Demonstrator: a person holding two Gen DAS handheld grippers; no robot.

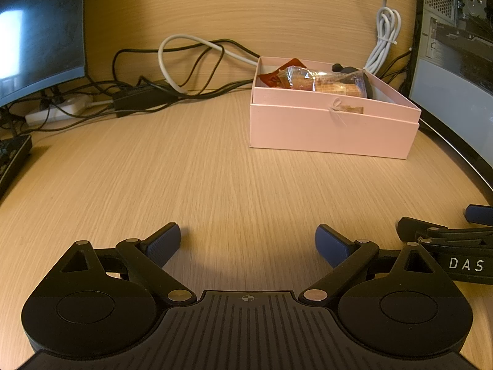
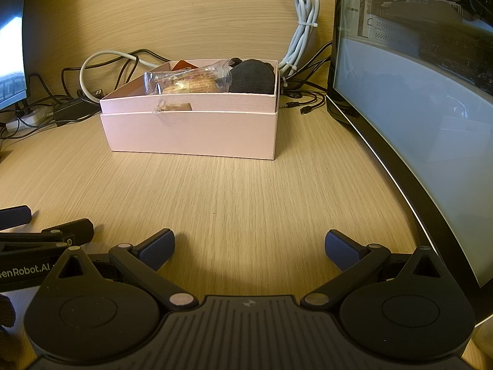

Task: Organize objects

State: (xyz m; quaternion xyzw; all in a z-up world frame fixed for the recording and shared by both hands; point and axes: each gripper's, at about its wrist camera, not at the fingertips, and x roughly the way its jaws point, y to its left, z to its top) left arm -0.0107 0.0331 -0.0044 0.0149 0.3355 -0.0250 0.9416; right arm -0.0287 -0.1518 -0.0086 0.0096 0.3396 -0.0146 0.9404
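A pink open box (image 1: pixel 332 132) (image 2: pixel 191 132) stands on the wooden desk. In it lie a clear-wrapped snack (image 1: pixel 326 83) (image 2: pixel 188 81), a red packet (image 1: pixel 271 78) and a black round pad (image 2: pixel 252 77). My left gripper (image 1: pixel 248 240) is open and empty, low over the desk in front of the box. My right gripper (image 2: pixel 249 248) is open and empty, also short of the box. The right gripper shows at the right edge of the left wrist view (image 1: pixel 446 240), and the left gripper at the left edge of the right wrist view (image 2: pixel 46 234).
A tangle of black and white cables (image 1: pixel 172 71) and a power strip (image 1: pixel 52 111) lie behind the box. A monitor (image 1: pixel 37 30) stands at left, a keyboard (image 1: pixel 12 160) below it. A glass-sided computer case (image 2: pixel 416 92) stands at right.
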